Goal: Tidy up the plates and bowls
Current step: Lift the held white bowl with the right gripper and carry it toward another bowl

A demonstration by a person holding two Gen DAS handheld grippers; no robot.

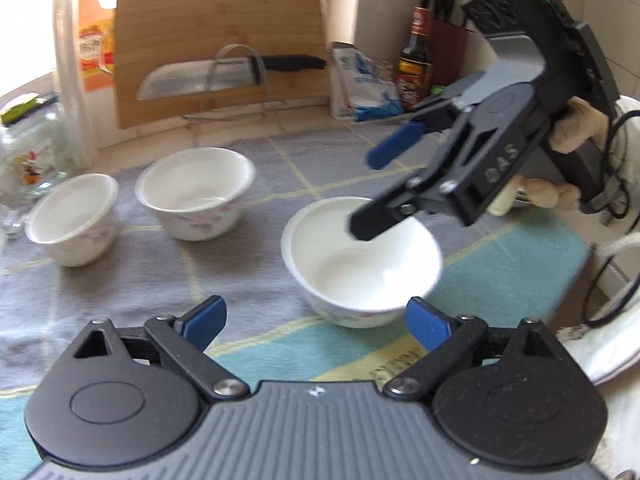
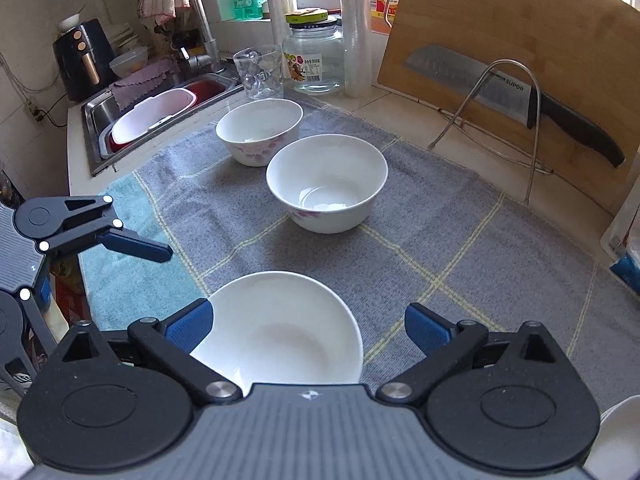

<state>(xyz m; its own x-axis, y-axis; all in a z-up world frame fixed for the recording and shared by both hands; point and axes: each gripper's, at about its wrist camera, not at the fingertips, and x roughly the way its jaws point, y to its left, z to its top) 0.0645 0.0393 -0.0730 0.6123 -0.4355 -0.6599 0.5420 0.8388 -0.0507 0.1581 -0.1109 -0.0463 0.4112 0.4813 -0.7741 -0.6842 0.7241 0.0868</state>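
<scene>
the near bowl (image 2: 280, 332) loses its near rim behind the right gripper (image 2: 308, 328). in the left wrist view the same bowl (image 1: 360, 264) is smeared at its right rim, partly covered by that gripper's finger. right of the bowl, a white plate (image 1: 616, 344) is cut by the frame edge.

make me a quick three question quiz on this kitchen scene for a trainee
1. How many white ceramic bowls stand on the grey checked cloth?
2. True or false: the right gripper is shut on the nearest white ceramic bowl.
3. What lies against the bamboo cutting board: (a) a ladle, (b) a black-handled steel knife, (c) a whisk?

Key
1. Three: the nearest one, a middle bowl and a far bowl.
2. False. Its jaws stand wide open around the bowl, and the left gripper is open too.
3. (b), held by a wire rack.
</scene>
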